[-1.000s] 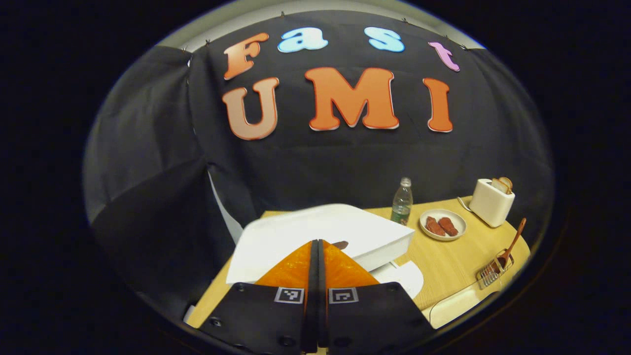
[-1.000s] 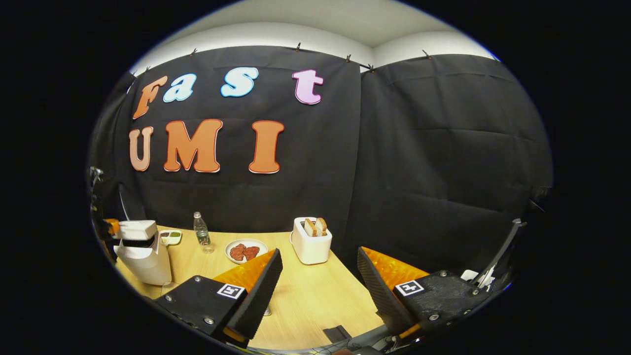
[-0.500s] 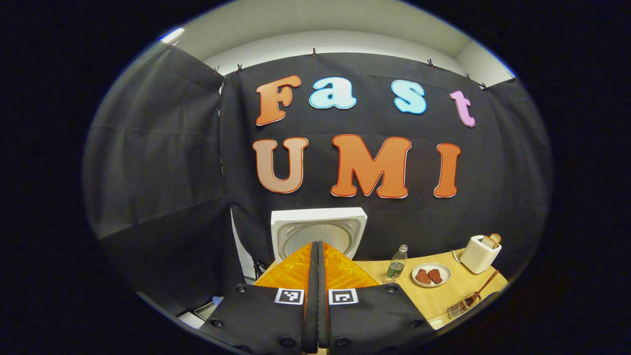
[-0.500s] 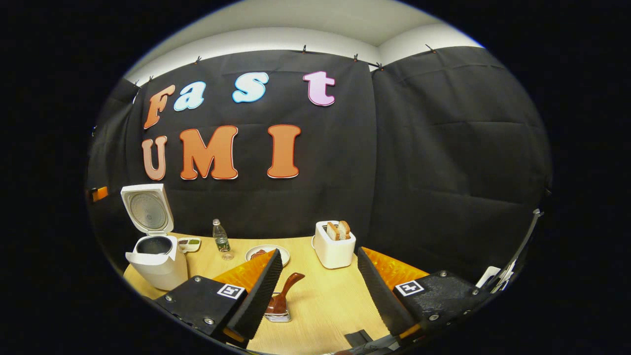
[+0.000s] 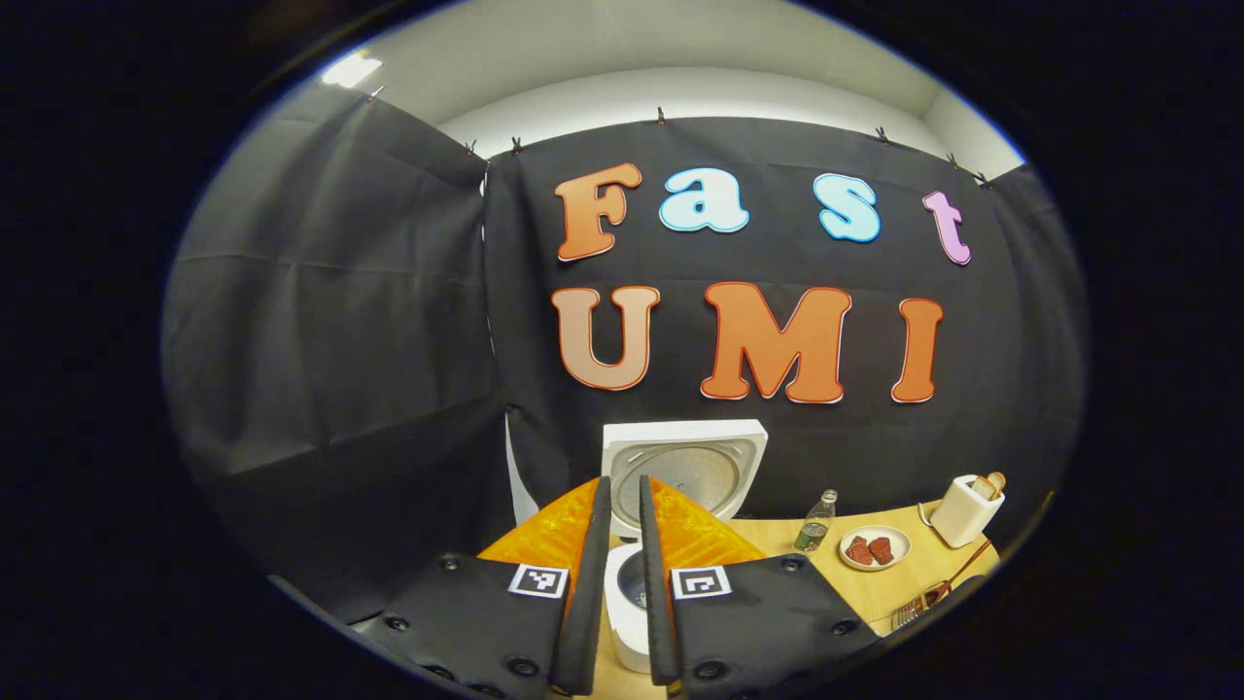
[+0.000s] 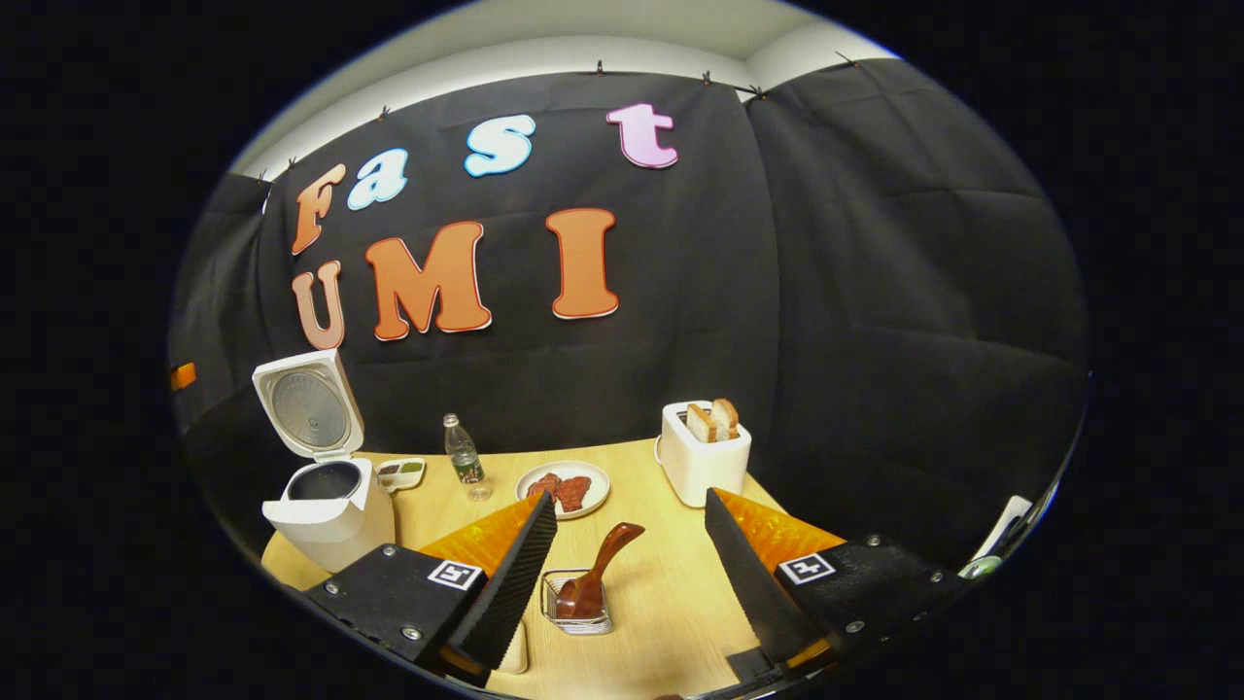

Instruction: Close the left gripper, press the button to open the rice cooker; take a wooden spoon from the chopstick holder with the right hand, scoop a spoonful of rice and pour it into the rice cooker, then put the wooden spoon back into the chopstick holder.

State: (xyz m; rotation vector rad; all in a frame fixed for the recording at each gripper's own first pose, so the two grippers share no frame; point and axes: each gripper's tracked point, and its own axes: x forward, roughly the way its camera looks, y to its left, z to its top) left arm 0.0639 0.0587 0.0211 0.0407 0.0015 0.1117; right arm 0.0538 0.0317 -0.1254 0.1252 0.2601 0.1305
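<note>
Now right gripper (image 6: 630, 525) hangs spread above wooden spoon (image 6: 601, 572), rice cooker (image 6: 330, 510) open

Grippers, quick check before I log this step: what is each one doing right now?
Left gripper: slightly open, holding nothing, above the opened rice cooker.
Right gripper: wide open, empty, facing the wooden spoon.

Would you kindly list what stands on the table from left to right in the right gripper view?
White rice cooker with its lid up → small white divided dish → clear plastic bottle → round white plate of reddish-brown pieces → white toaster holding bread slices.
</note>
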